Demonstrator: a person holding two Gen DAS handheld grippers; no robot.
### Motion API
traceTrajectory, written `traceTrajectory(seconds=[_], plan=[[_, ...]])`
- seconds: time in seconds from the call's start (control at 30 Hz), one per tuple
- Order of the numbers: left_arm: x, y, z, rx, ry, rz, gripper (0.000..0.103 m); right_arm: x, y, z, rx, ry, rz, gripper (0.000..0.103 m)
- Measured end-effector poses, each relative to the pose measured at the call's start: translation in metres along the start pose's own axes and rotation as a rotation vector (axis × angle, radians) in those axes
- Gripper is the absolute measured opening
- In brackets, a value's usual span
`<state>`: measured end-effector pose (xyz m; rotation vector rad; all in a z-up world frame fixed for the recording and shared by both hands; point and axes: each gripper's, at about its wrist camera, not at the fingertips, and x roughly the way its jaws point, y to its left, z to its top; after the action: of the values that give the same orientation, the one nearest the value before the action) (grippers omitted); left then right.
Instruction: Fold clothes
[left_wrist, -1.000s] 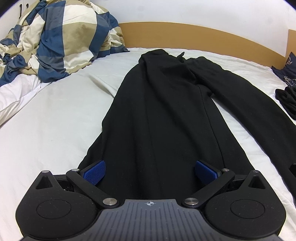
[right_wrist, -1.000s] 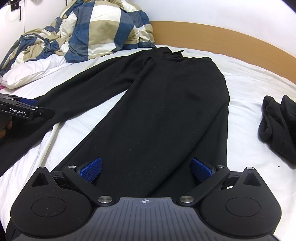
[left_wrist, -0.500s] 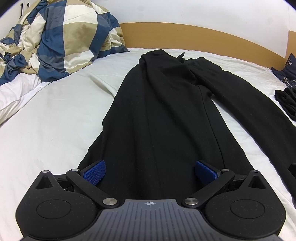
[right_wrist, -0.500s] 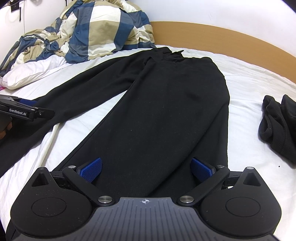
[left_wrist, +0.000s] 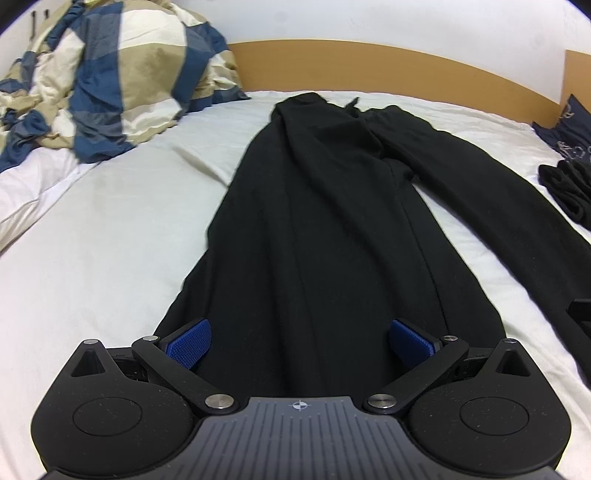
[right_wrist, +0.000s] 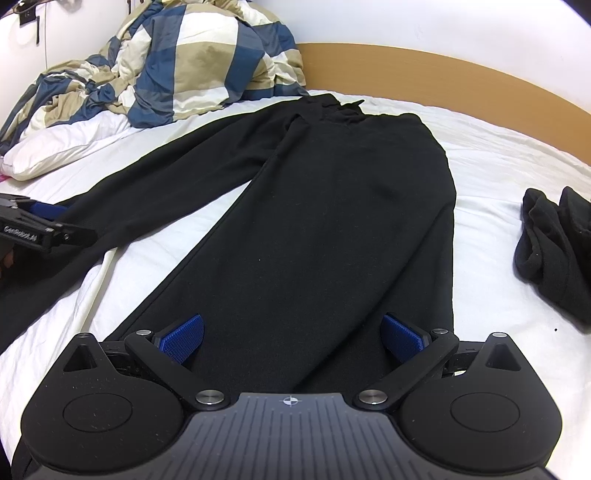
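Lying flat: black trousers (left_wrist: 325, 229) are spread out on the bed, with the waist at the far end by the headboard and both legs running toward the cameras.
Bed (left_wrist: 96, 236): it has a white sheet and holds everything here.
Blanket (right_wrist: 192, 70): it has blue, tan and cream checks and is piled up at the far left, away from the trousers.
Trouser legs: they open like a V, with a strip of white sheet between them. Nothing is folded over.
How the trousers will handle: I think they are soft, floppy and light. They will sag and bunch if lifted at one spot only.
Where to hold: the leg ends close to the jaws look best to me, one for each side, pinching both layers of cloth.
Other dark clothes (right_wrist: 554, 240): a small crumpled heap lies on the right, apart from the trousers.
Left gripper (left_wrist: 299, 341): its jaws are wide open with nothing between them. It sits low over the end of one leg.
Right gripper (right_wrist: 291, 338): its jaws are wide open too, and they hold nothing. It sits low over the end of the other leg.
Blue pads (left_wrist: 190, 343): they are the small rough parts inside the jaws.
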<state>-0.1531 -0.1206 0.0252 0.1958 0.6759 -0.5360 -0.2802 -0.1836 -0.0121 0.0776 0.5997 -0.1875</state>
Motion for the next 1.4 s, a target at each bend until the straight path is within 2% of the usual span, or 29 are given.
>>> traceTrajectory(seconds=[0.27, 0.6, 0.7, 0.83, 0.9, 0.97, 1.03, 1.1, 1.2, 1.23, 1.33, 1.4], plan=[[-0.052, 0.001, -0.061, 0.003, -0.14, 0.05, 0.103, 0.004, -0.001, 0.002, 0.01, -0.003, -0.001, 0.103], [-0.098, -0.007, -0.095, -0.028, -0.131, 0.102, 0.103, 0.005, -0.004, 0.002, 0.041, -0.006, -0.044, 0.103], [-0.11, -0.005, -0.091, -0.023, -0.105, 0.082, 0.102, 0.006, -0.005, 0.002, 0.047, -0.005, -0.054, 0.103], [-0.113, -0.009, -0.067, 0.017, -0.199, 0.057, 0.102, 0.008, -0.006, 0.003, 0.046, -0.003, -0.056, 0.103], [-0.098, -0.01, -0.058, 0.03, -0.196, 0.033, 0.102, 0.007, -0.009, 0.002, 0.045, -0.003, -0.056, 0.103], [-0.072, -0.007, -0.062, 0.032, -0.107, 0.05, 0.103, 0.007, -0.009, 0.002, 0.046, -0.002, -0.056, 0.103], [-0.069, 0.008, -0.079, -0.026, -0.17, 0.008, 0.103, 0.004, -0.009, 0.0, 0.046, 0.004, -0.058, 0.103], [-0.075, 0.012, -0.09, 0.004, -0.211, -0.001, 0.103, -0.004, -0.008, -0.004, 0.047, 0.013, -0.066, 0.103], [-0.079, 0.016, -0.092, 0.005, -0.219, -0.009, 0.103, -0.033, -0.014, -0.019, 0.104, -0.022, 0.019, 0.103], [-0.079, 0.016, -0.091, 0.0, -0.221, -0.006, 0.102, -0.044, -0.018, -0.024, 0.136, -0.044, 0.071, 0.103], [-0.078, 0.012, -0.084, -0.031, -0.231, 0.006, 0.102, -0.06, -0.028, -0.03, 0.145, -0.035, 0.09, 0.103], [-0.078, 0.007, -0.079, -0.046, -0.243, -0.028, 0.102, -0.071, -0.034, -0.034, 0.149, -0.027, 0.098, 0.103]])
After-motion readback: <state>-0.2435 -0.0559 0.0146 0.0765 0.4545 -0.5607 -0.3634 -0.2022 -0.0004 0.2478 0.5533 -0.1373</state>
